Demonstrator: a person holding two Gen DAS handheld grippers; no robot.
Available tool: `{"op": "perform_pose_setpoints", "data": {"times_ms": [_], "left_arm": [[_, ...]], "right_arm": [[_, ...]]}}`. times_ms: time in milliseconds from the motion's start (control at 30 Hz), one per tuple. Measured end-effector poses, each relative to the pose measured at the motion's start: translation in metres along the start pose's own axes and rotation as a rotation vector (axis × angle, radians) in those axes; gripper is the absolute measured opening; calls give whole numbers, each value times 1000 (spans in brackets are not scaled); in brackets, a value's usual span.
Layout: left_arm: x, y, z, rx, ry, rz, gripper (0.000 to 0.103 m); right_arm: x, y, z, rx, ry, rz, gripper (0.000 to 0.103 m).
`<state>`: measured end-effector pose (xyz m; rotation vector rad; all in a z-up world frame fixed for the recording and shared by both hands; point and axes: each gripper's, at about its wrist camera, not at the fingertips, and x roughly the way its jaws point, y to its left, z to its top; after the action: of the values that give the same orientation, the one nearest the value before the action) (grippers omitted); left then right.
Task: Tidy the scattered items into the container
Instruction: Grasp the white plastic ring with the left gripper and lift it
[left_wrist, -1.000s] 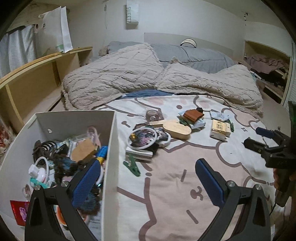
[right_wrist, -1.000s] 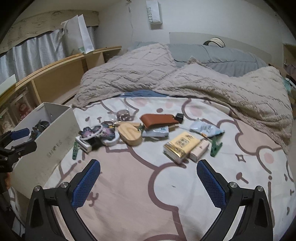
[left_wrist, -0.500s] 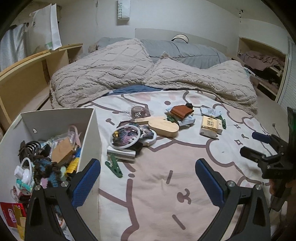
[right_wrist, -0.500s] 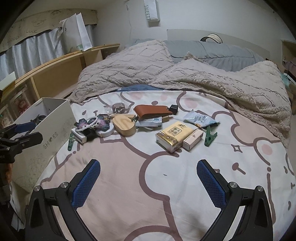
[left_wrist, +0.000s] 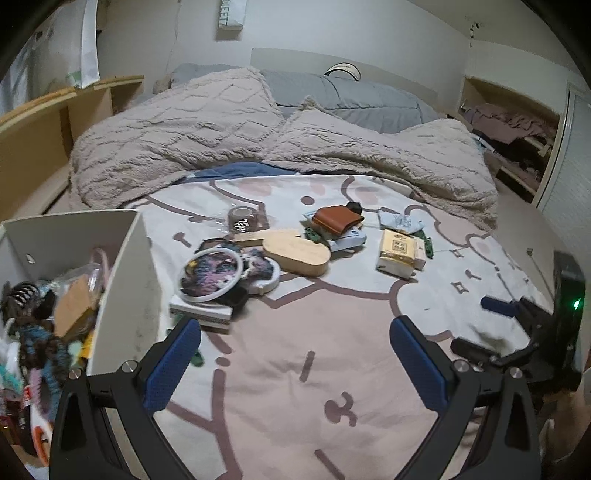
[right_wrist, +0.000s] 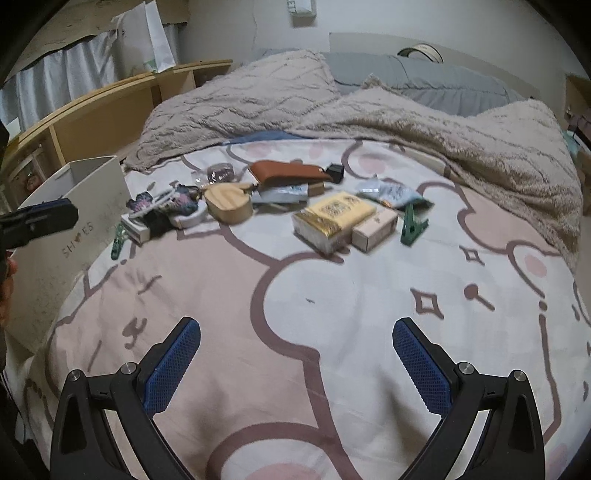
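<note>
A white box (left_wrist: 125, 280) (right_wrist: 92, 206) holding several small items stands on the bed at the left. Scattered beyond it lie a white-ringed patterned hoop (left_wrist: 210, 271), a wooden oval case (left_wrist: 295, 253) (right_wrist: 227, 203), a brown leather pouch (left_wrist: 338, 218) (right_wrist: 286, 172), a yellow packet (left_wrist: 397, 253) (right_wrist: 332, 218), a pink box (right_wrist: 375, 229), a tape roll (left_wrist: 242, 218) and green clips (right_wrist: 413, 225) (right_wrist: 118, 240). My left gripper (left_wrist: 291, 362) is open and empty, just right of the box. Open and empty too, my right gripper (right_wrist: 295, 365) hovers over bare bedsheet in front of the pile.
A beige knitted blanket (left_wrist: 280, 140) and grey pillows (left_wrist: 347, 96) cover the far half of the bed. Wooden shelving (left_wrist: 44, 125) runs along the left side. A niche with clothes (left_wrist: 513, 125) is at the right. The other gripper (left_wrist: 524, 332) shows at the right edge.
My left gripper has swung right, away from over the box, towards the scattered pile. My right gripper has moved closer to the items. Both stayed open.
</note>
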<state>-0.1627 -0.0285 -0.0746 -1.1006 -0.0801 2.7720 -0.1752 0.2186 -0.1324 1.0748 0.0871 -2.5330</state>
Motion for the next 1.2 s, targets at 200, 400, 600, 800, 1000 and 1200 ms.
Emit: {"op": "perform_pose_setpoints", "data": {"times_ms": [200, 400, 600, 800, 1000, 1200], "left_arm": [[24, 5, 11, -28, 21, -25, 103], [56, 2, 22, 10, 48, -2, 103], [88, 6, 31, 36, 87, 17, 103], [114, 23, 32, -68, 154, -17, 103], [119, 7, 17, -73, 229, -162, 103], [119, -12, -15, -55, 305, -191, 103]], "right_arm": [[6, -8, -6, 31, 24, 22, 103], [10, -6, -12, 37, 41, 61, 103], [15, -9, -18, 52, 62, 97, 103], [18, -6, -21, 42, 73, 120, 103], [15, -11, -23, 62, 55, 150, 103], [14, -18, -23, 100, 48, 172, 103]]}}
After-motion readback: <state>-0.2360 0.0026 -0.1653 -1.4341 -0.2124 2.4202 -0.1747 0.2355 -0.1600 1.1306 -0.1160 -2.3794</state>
